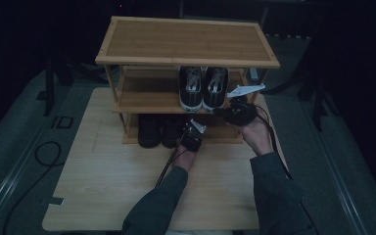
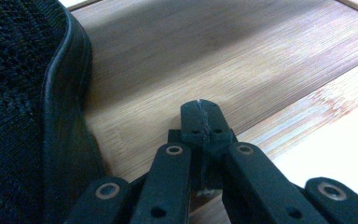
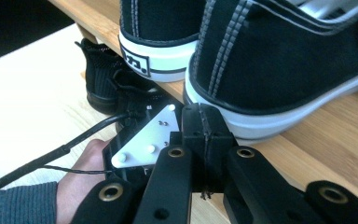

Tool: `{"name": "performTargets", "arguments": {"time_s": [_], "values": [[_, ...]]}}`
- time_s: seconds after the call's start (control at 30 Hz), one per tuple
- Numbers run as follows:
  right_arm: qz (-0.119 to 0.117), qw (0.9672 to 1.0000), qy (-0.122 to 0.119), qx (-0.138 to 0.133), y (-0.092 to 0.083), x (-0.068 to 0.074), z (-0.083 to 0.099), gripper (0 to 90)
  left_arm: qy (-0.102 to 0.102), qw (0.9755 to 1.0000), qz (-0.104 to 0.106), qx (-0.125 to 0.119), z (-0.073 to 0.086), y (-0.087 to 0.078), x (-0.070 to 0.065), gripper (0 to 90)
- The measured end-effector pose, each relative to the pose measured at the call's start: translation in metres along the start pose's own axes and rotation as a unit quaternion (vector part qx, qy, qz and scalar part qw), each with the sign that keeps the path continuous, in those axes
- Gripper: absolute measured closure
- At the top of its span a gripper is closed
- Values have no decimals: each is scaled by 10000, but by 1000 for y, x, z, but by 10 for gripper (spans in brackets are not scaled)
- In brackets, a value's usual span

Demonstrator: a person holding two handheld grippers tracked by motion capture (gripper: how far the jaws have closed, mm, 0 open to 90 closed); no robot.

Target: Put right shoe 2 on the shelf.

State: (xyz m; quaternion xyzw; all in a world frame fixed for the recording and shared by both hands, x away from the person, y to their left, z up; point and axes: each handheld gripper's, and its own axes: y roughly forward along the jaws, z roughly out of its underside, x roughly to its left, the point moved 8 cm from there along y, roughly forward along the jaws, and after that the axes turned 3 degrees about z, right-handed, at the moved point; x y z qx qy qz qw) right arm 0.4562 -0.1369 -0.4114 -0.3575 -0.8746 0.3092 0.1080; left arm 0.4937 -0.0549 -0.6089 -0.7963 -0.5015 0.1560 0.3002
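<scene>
A pair of black sneakers with white soles [image 1: 203, 88] stands on the middle shelf of a bamboo shoe rack [image 1: 186, 41]. In the right gripper view their heels [image 3: 279, 60] face me, close above my right gripper [image 3: 204, 122], whose jaws are shut with nothing between them. A pair of plain black shoes [image 1: 159, 129] sits on the bottom shelf. My left gripper [image 1: 191, 131] is at that shelf's front edge, just right of the black shoe [image 2: 23, 102], and is shut and empty [image 2: 201, 115]. My right gripper [image 1: 220, 111] hovers at the front edge of the middle shelf.
The rack stands at the far end of a light wooden table [image 1: 107, 181]. Its top shelf is bare. The bottom shelf board [image 2: 205, 56] lies bare to the right of the black shoe. Cables [image 1: 169, 164] trail from the grippers over the table.
</scene>
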Motion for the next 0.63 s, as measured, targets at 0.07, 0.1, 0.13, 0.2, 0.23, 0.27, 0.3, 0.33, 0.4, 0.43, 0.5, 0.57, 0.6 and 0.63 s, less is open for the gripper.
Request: {"name": "performTargets", "arguments": {"time_s": [0.07, 0.1, 0.13, 0.2, 0.23, 0.27, 0.3, 0.33, 0.4, 0.43, 0.5, 0.57, 0.6, 0.63], "values": [[-54, 9999, 68, -92, -4, 0, 4, 900, 31, 10000, -33, 5, 0, 0, 1, 900], [-23, 9999, 80, -105, -7, 1, 6, 900, 31, 10000, -31, 2, 0, 0, 1, 900], [-17, 9999, 101, -111, -9, 1, 9, 900, 38, 10000, -32, 3, 0, 0, 1, 900], [13, 9999, 122, -80, -12, 0, 16, 897, 42, 10000, -39, 4, 0, 0, 1, 900], [51, 9999, 111, -41, -13, 0, 19, 891, 42, 10000, -38, 4, 0, 0, 1, 900], [65, 9999, 115, -13, -14, -1, 22, 888, 47, 10000, -42, 6, 0, 0, 1, 900], [82, 9999, 143, 24, -14, -2, 26, 884, 64, 10000, -18, 10, 0, 0, 1, 900], [118, 9998, 160, 69, -14, -4, 29, 879, 91, 9999, -29, 35, 0, -1, 1, 900], [181, 9995, 202, 183, -11, -7, 37, 877, 97, 9999, -15, 45, 0, -1, 1, 900], [189, 9993, 240, 210, -10, -9, 40, 877, 98, 9999, -14, 45, 0, -1, 1, 900], [173, 9990, 310, 264, -6, -11, 47, 877, 80, 10000, -19, 29, 0, 0, 1, 900], [160, 9986, 382, 316, -3, -13, 52, 877, 79, 10000, -7, 29, 0, 0, 1, 900], [163, 9985, 399, 338, -2, -13, 55, 876, 77, 10000, -6, 30, 0, 0, 1, 900], [165, 9983, 427, 372, 0, -14, 57, 871, 79, 10000, -5, 31, 0, 0, 1, 900]]}}
